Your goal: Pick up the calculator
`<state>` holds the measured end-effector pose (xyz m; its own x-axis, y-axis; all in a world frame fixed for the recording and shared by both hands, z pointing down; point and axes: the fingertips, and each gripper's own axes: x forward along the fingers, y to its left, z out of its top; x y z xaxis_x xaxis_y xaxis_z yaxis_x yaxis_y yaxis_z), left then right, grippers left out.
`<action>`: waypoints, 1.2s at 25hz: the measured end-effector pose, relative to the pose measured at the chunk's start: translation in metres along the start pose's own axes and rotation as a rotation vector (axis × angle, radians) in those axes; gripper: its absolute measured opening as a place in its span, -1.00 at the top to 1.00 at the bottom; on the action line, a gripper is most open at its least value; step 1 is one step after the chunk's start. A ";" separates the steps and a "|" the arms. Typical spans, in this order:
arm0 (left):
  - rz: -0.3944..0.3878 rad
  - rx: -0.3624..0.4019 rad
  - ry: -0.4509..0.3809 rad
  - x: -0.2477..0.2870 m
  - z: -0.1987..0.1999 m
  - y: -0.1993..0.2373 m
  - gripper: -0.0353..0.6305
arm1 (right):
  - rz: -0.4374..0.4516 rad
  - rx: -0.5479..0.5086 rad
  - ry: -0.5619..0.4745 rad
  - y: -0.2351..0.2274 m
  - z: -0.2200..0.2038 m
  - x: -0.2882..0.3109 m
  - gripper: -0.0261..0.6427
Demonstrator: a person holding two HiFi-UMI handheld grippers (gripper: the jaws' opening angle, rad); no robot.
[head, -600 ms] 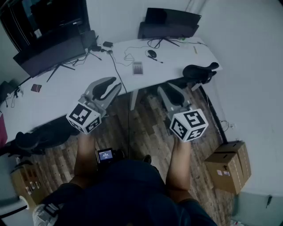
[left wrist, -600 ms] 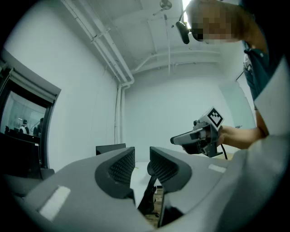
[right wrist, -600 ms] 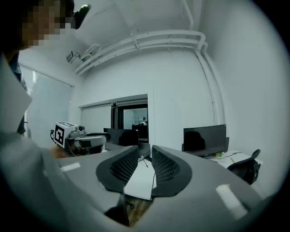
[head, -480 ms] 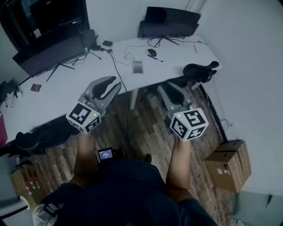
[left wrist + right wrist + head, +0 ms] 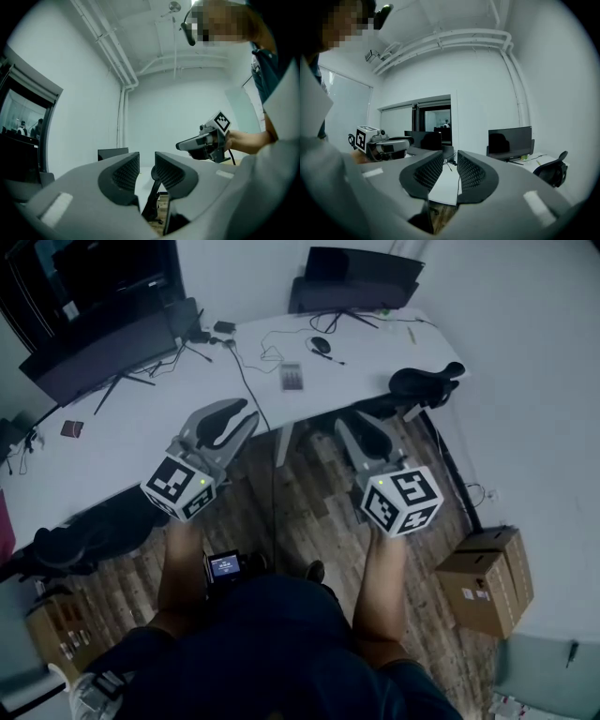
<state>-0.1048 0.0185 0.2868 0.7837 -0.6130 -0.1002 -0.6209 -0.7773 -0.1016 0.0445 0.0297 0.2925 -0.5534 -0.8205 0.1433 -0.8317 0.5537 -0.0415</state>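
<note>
on the floor to your right a cardboard box (image 5: 483,579) stands shut, so whatever is in it is hidden. a second box (image 5: 56,629) at lower left is too dim to tell what it holds.

your left gripper (image 5: 246,415) is out in front of you, short of the white desk (image 5: 141,427). its jaws are parted by a narrow gap with nothing between them, only the room beyond showing through. your right gripper (image 5: 349,425) is much the same — a slim gap, empty, touching nothing.

the calculator (image 5: 292,377) lies flat on the desk, between a black cable (image 5: 246,381) and the mouse (image 5: 319,345) — well apart from both grippers, beyond their tips.
</note>
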 end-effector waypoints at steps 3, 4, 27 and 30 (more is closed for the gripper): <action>-0.008 -0.003 -0.005 -0.002 -0.002 0.006 0.60 | -0.011 0.016 -0.009 0.003 0.001 0.004 0.69; -0.012 -0.004 -0.009 -0.003 -0.002 0.007 0.60 | -0.014 0.024 -0.016 0.005 0.001 0.005 0.69; 0.101 0.009 -0.002 0.020 -0.007 0.042 0.60 | 0.117 0.048 -0.042 -0.027 0.014 0.053 0.69; 0.139 0.021 0.021 0.031 -0.010 0.047 0.60 | 0.163 0.055 -0.038 -0.041 0.015 0.068 0.69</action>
<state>-0.1096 -0.0382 0.2887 0.6900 -0.7176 -0.0945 -0.7237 -0.6814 -0.1091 0.0400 -0.0514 0.2891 -0.6814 -0.7260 0.0930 -0.7316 0.6718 -0.1157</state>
